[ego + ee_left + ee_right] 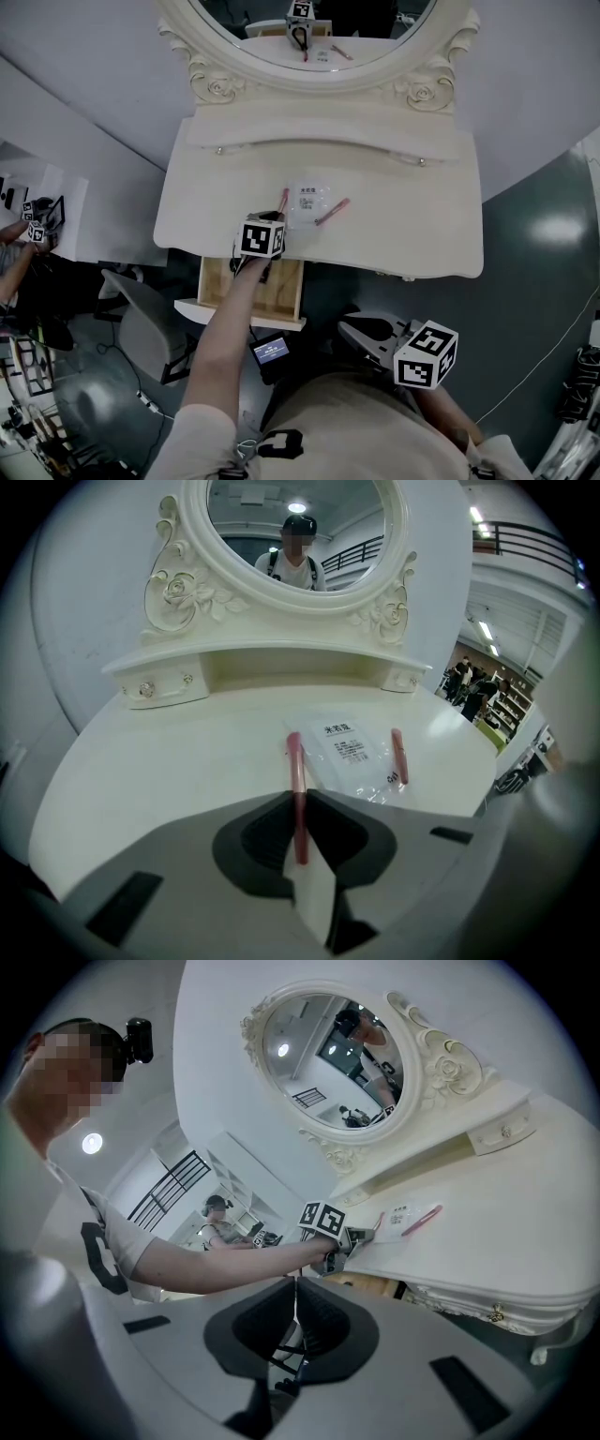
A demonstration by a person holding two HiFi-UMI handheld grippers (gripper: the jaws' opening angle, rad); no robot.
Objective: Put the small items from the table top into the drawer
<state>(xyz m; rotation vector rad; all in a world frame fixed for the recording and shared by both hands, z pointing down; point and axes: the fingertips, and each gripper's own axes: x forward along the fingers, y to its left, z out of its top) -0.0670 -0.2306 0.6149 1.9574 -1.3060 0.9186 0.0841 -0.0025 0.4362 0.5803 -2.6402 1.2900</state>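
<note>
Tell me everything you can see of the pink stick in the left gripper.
The pink stick is thin, straight and smooth, plastic by its look, with a rounded far end. The left gripper is shut on its near half, pads pressing both sides. It points away over the white table, its far end beside the left edge of the clear packet. Whether that end rests on the table cannot be told.

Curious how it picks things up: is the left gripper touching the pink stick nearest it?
Touching. In the left gripper view, the left gripper has both jaws closed against the near end of the pink stick, with no gap.
</note>
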